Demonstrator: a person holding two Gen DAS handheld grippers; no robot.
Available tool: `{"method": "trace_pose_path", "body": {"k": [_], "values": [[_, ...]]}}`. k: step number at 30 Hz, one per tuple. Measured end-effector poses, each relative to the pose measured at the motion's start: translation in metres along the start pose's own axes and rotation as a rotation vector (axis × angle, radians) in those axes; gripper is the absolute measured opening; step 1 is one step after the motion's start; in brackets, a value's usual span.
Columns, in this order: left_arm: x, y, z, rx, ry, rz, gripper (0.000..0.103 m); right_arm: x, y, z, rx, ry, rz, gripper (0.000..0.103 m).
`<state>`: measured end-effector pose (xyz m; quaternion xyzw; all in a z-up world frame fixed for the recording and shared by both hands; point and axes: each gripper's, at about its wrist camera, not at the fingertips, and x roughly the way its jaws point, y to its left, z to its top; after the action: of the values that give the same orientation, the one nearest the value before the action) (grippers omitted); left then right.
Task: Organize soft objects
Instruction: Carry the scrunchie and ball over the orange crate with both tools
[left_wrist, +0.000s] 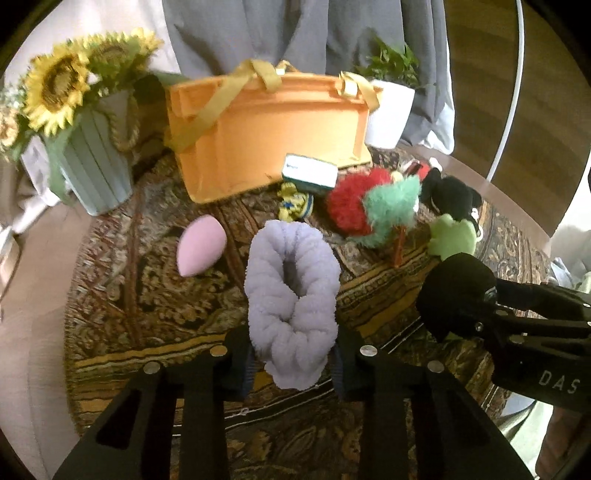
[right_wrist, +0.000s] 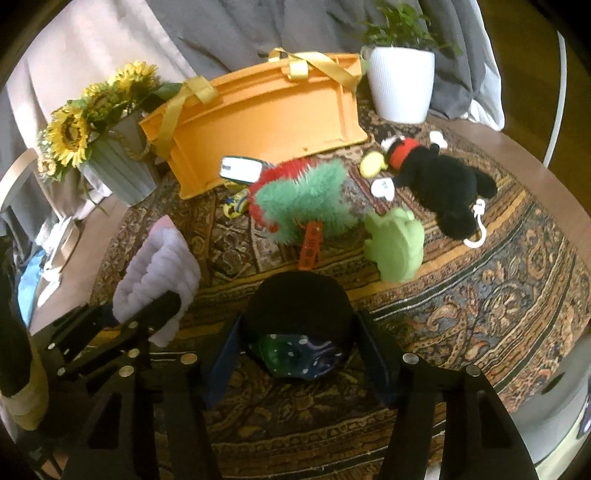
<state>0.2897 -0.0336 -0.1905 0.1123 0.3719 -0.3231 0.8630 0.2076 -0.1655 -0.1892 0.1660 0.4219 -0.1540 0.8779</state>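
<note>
In my left hand-held gripper (left_wrist: 293, 354) sits one fluffy purple scrunchie (left_wrist: 291, 295); my right hand-held gripper (right_wrist: 301, 354) squeezes one black pouch (right_wrist: 299, 317).

Domestic living space, round table serving as play or tidying surface. Evidence: patterned oriental-style cloth (right_wrist: 480, 295) covering the tabletop; sunflowers (left_wrist: 55, 88) standing in a grey planter; potted plant (right_wrist: 400, 79) sitting near grey curtains (left_wrist: 258, 33); plush toys (right_wrist: 439, 184) lying scattered beside an orange storage bin (left_wrist: 266, 136).

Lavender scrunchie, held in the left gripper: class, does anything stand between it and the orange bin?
Nothing visible does. The lavender scrunchie in the left gripper faces the orange bin over bare rug; the pink sponge lies left of that path.
</note>
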Motion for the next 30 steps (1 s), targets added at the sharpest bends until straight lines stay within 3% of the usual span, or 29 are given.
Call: {"method": "trace_pose_path", "body": {"k": [15,30], "values": [[-0.064,-0.01,0.037,-0.075,-0.161,0.106,0.031,-0.042,-0.004,0.041,-0.069,-0.138,0.103,0.062],[-0.087,-0.057,0.094,-0.206,-0.307,0.298,0.031,-0.059,-0.039,0.127,-0.24,-0.231,0.276,0.062]]}}
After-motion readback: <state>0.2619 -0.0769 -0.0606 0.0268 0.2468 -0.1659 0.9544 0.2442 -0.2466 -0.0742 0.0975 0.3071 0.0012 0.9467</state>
